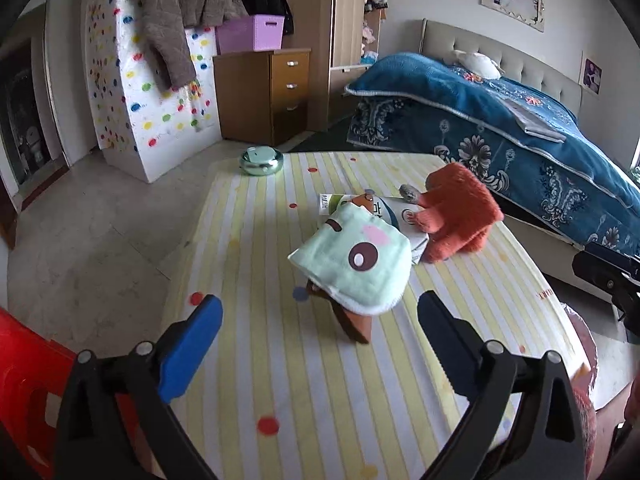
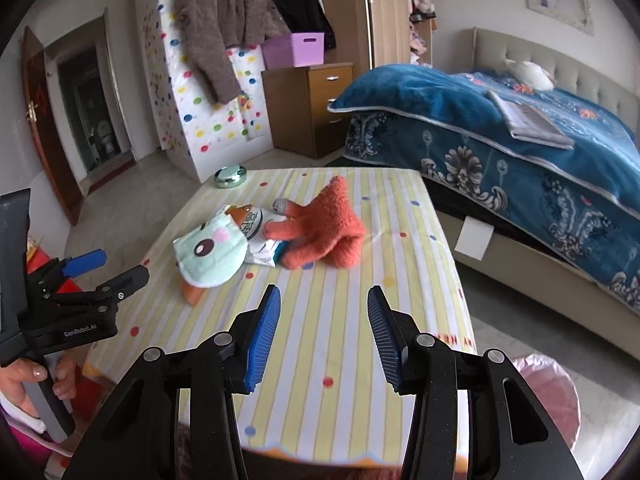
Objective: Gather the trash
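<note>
A pile lies mid-table on the striped cloth [image 1: 304,380] [image 2: 352,364]: a mint cloth with a cartoon face [image 1: 360,260] [image 2: 210,254], an orange-brown carton [image 1: 356,326] [image 2: 191,294] under it, a printed white wrapper [image 1: 384,216] [image 2: 260,240] and an orange fuzzy glove [image 1: 460,216] [image 2: 324,228]. My left gripper [image 1: 320,320] is open and empty, just short of the mint cloth. My right gripper [image 2: 323,316] is open and empty, nearer than the glove. The left gripper also shows in the right wrist view [image 2: 108,270].
A green round tin [image 1: 261,161] [image 2: 230,176] sits at the table's far left corner. A pink-lined bin [image 2: 552,392] stands on the floor at the right. A red stool [image 1: 28,392] is at the left. A bed with a blue cover [image 1: 520,136] lies beyond the table.
</note>
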A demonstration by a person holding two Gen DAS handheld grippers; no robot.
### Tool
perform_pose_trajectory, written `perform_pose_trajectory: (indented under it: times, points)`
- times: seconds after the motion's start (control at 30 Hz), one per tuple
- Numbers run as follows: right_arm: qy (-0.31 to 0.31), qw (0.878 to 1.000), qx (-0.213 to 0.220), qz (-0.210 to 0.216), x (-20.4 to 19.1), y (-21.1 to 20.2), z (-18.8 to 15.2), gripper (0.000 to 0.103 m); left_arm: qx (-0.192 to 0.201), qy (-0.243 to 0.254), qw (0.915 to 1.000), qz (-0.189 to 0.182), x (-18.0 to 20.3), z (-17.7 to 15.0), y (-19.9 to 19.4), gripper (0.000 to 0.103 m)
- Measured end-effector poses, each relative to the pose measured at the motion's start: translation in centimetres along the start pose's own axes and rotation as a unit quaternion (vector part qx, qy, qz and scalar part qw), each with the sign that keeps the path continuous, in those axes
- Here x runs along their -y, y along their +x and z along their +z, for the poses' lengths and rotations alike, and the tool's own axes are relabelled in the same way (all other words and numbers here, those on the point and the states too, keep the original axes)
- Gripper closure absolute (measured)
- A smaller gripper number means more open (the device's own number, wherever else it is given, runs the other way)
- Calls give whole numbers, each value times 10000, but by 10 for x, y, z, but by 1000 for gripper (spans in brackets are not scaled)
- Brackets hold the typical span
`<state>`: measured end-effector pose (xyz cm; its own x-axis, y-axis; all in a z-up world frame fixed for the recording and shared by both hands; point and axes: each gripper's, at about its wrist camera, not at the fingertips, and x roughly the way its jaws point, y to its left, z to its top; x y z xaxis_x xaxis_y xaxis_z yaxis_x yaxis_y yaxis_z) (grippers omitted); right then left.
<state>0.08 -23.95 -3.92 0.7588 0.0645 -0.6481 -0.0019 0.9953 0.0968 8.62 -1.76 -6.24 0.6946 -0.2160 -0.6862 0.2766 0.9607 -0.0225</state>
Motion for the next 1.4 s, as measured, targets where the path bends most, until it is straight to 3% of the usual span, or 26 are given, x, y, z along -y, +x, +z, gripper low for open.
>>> perform_pose_trajectory:
  times: [0.23,0.5,0.7,0.97,1.2,1.4]
  points:
    - [182,9997,-176,-7,16,25,7,54,-314,-40,9995,-90,7,15,48,8]
    - [275,9991,-333,2,26,37,2,54,-519,466,9976,38,29,20,73,23]
    - [291,9991,-320,11,30,35,-1,54,-475,639,9968,103,35,15,69,44]
    - [294,9992,-275,45,27,27,-5,54,-131,242,9990,-364,19,14,28,95]
    - [221,9995,-179,110,18,13,-5,54,156,4,9971,-748,8,10,-13,98]
    - [116,9997,-121,173,8,5,-4,54,635,-236,9927,-993,-6,19,-52,98]
